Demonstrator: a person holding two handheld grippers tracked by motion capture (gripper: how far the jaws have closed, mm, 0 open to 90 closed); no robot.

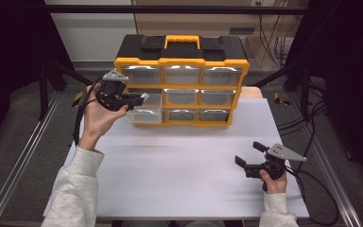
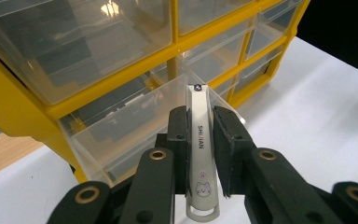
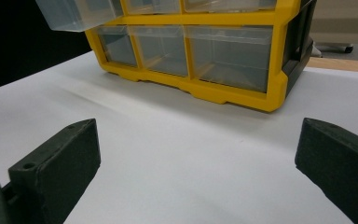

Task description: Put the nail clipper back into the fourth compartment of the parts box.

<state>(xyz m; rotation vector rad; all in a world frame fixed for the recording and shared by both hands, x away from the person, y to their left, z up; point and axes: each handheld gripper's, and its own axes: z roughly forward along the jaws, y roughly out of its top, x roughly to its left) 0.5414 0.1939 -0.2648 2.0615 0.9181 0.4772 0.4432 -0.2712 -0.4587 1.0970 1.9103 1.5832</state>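
White, slim and flat, a nail clipper (image 2: 200,149) sits clamped between the black jaws of the left hand-held gripper (image 2: 200,149); its tip carries a small dark rivet, and its rounded tail end has a slot; printed along its length is lettering that reads roughly "SHUJIAN", one letter unclear, with a paw mark and a cartoon cat face below. The clipper points toward an open clear-plastic drawer (image 2: 135,130), pulled out from the lower left of a yellow-framed organiser (image 1: 182,85); the tip hangs over the drawer's near rim. The organiser has a black top with a yellow carry handle (image 1: 182,41) and rows of transparent, glossy drawers; it stands at the far side of a matt white bench (image 1: 184,175).

Left hand (image 1: 99,116): raised off the bench, wrist bent back, holding the left hand-held gripper (image 1: 139,99) level at the pulled-out drawer (image 1: 145,112); sleeve pale grey, knitted.

Right hand (image 1: 274,182): low at the near right of the bench, well apart from the organiser; the right hand-held gripper (image 1: 248,153) has its jaws spread wide with nothing between them; the right gripper view shows two blunt, matt black jaw blocks over bare white surface.
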